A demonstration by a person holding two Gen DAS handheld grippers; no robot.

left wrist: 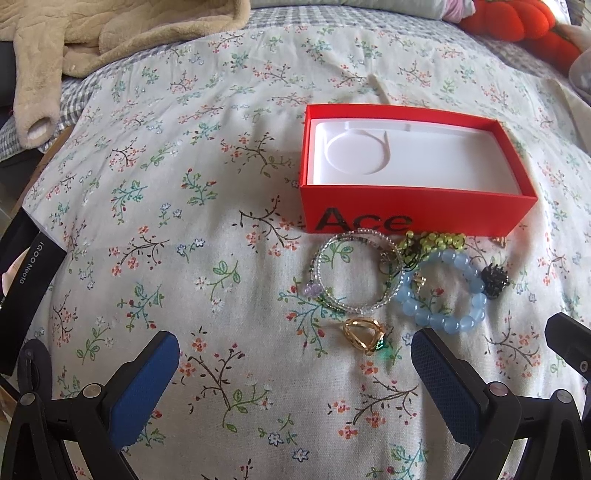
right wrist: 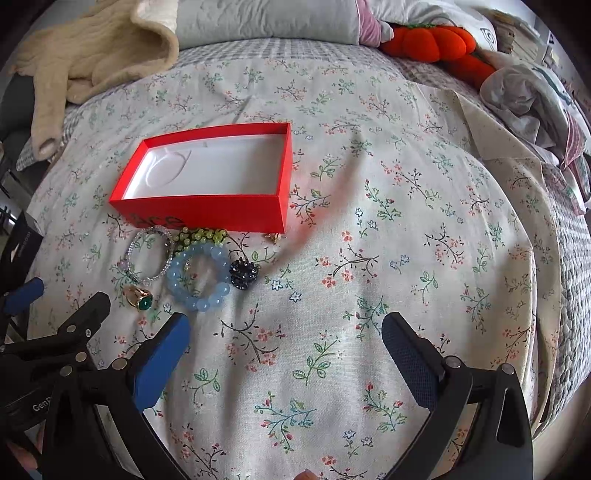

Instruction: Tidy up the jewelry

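Note:
An open red box (left wrist: 417, 216) (right wrist: 207, 212) with a white insert lies on the floral bedspread. In front of it sit a clear beaded bracelet (left wrist: 356, 271) (right wrist: 149, 254), a blue bead bracelet (left wrist: 443, 291) (right wrist: 199, 277), green beads (left wrist: 439, 240) (right wrist: 201, 234), a black beaded piece (left wrist: 493, 282) (right wrist: 243, 275) and a gold ring with a green stone (left wrist: 364, 336) (right wrist: 139, 297). My left gripper (left wrist: 295, 365) is open, just short of the ring. My right gripper (right wrist: 286, 350) is open over bare cloth, right of the jewelry.
A beige plush garment (left wrist: 92, 33) (right wrist: 92, 55) and an orange pumpkin cushion (left wrist: 517, 22) (right wrist: 436, 40) lie at the far end of the bed. A black box (left wrist: 26, 288) sits at the left edge. Crumpled cloth (right wrist: 532, 96) lies at the right.

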